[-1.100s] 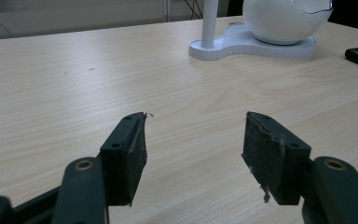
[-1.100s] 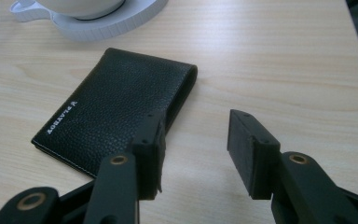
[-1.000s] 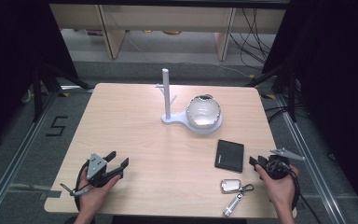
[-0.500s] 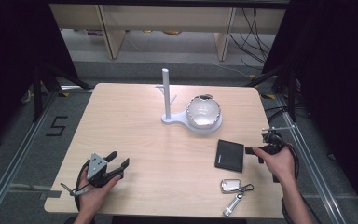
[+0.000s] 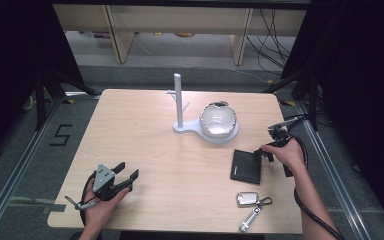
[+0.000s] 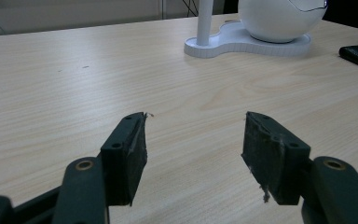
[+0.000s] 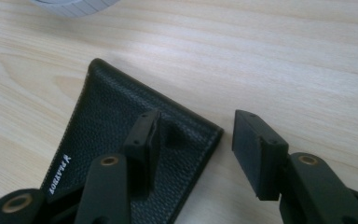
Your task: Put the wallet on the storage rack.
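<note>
From the high view, the table (image 5: 145, 150) had a black wallet (image 5: 246, 166) lying flat at about 4 o'clock from the table's middle, with the right gripper (image 5: 260, 152) right at its far right corner. The right hand (image 5: 285, 154) came in from 3 o'clock, which looked to me like lining up for a pinch on that corner, since a flat wallet gives little else to grab. A key fob with keys (image 5: 252, 204) sat nearer the person at 5 o'clock, just apart from the wallet. The white stand with its post (image 5: 179, 102) and the round white bowl-like thing (image 5: 218, 120) were up near 12 o'clock, well out of the way. The left gripper (image 5: 125, 176) rested down at 7 o'clock in the left hand (image 5: 100, 205), parked and doing nothing.

Left gripper view: jaws spread wide with bare wood between them, nothing held, pointed toward the stand base (image 6: 242, 44).

Right gripper view (the interesting one): jaws stood wide apart and had just been opening. One hung over the wallet's (image 7: 121, 154) leather near its corner, the other over bare wood past the edge, so the corner sat between them but wasn't pinched yet. Whether the near jaw actually touched the leather, I couldn't tell.
</note>
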Demonstrator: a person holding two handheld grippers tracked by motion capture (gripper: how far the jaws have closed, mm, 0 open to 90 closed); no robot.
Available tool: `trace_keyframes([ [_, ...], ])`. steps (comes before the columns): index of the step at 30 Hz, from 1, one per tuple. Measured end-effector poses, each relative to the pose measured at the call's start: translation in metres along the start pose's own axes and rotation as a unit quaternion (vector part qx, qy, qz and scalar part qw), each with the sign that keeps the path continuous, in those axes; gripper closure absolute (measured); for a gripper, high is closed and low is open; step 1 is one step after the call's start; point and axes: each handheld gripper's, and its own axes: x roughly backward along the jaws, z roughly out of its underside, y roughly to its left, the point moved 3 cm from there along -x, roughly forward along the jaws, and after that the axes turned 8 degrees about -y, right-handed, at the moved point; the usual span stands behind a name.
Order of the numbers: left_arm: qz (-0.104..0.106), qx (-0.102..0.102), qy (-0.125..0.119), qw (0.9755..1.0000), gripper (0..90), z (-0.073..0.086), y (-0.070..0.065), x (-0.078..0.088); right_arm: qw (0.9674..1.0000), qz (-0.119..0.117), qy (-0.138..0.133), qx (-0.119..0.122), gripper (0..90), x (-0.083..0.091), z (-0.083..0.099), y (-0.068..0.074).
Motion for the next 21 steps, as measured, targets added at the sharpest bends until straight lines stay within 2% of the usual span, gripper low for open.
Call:
trace_keyframes([
  [1,0.0,0.0,0.0,1.0,38.9,0.0,0.0,0.0,1.0,-0.002,0.004,-0.004,51.7,-0.001,-0.001,0.001],
  [2,0.001,-0.001,0.0,1.0,38.9,0.0,0.0,0.0,0.9996,-0.004,0.005,-0.029,50.9,-0.004,0.0,0.006],
  [3,0.001,-0.001,-0.001,1.0,38.9,0.0,0.0,0.0,1.0,0.001,0.008,-0.001,50.2,-0.005,-0.001,0.002],
  [5,0.002,-0.001,-0.005,1.0,38.9,0.0,-0.001,0.0,0.9997,-0.004,0.022,-0.006,49.4,-0.008,-0.002,0.003],
  [8,0.001,-0.003,-0.001,1.0,38.9,0.0,-0.001,0.001,0.9995,0.001,0.019,-0.024,47.3,-0.011,-0.002,0.006],
  [9,0.001,-0.003,-0.001,1.0,39.0,0.0,-0.001,0.001,0.9995,0.001,0.019,-0.024,47.3,-0.011,-0.002,0.006],
  [10,0.002,-0.003,-0.001,1.0,39.0,0.0,-0.001,0.0,0.9998,0.005,0.021,-0.002,46.8,-0.011,-0.003,0.0],
  [11,0.002,-0.003,0.0,1.0,39.0,0.0,-0.001,0.0,0.9998,0.005,0.021,-0.002,46.8,-0.011,-0.003,0.0],
  [12,-0.001,-0.005,0.003,1.0,39.1,0.0,-0.002,0.0,0.9994,-0.003,0.03,-0.02,47.1,-0.011,-0.002,0.004],
  [13,-0.001,-0.005,0.003,1.0,39.1,0.0,-0.002,0.0,0.9994,-0.003,0.03,-0.02,47.1,-0.011,-0.002,0.004],
  [14,-0.001,-0.005,0.003,1.0,39.1,0.0,-0.002,0.0,0.9998,0.0,0.021,0.005,48.9,-0.012,-0.003,0.0],
  [16,-0.001,-0.005,0.003,1.0,39.2,0.0,-0.002,0.0,0.9995,-0.002,0.031,0.006,50.8,-0.012,-0.004,0.001],
  [17,-0.001,-0.004,0.003,1.0,39.2,0.0,-0.002,0.0,0.9994,0.006,0.03,0.015,53.8,-0.013,-0.004,0.003],
  [19,-0.001,-0.004,0.002,1.0,39.2,0.0,-0.001,0.0,0.9996,0.008,0.026,0.012,54.9,-0.013,-0.003,0.005],
  [20,-0.001,-0.004,0.003,1.0,39.2,0.0,-0.002,0.0,0.9996,0.004,0.027,-0.009,55.3,-0.014,-0.003,0.009],
  [21,-0.001,-0.004,0.003,1.0,39.2,0.0,-0.002,0.0,0.9992,0.008,0.038,-0.003,55.8,-0.013,-0.003,0.009],
])
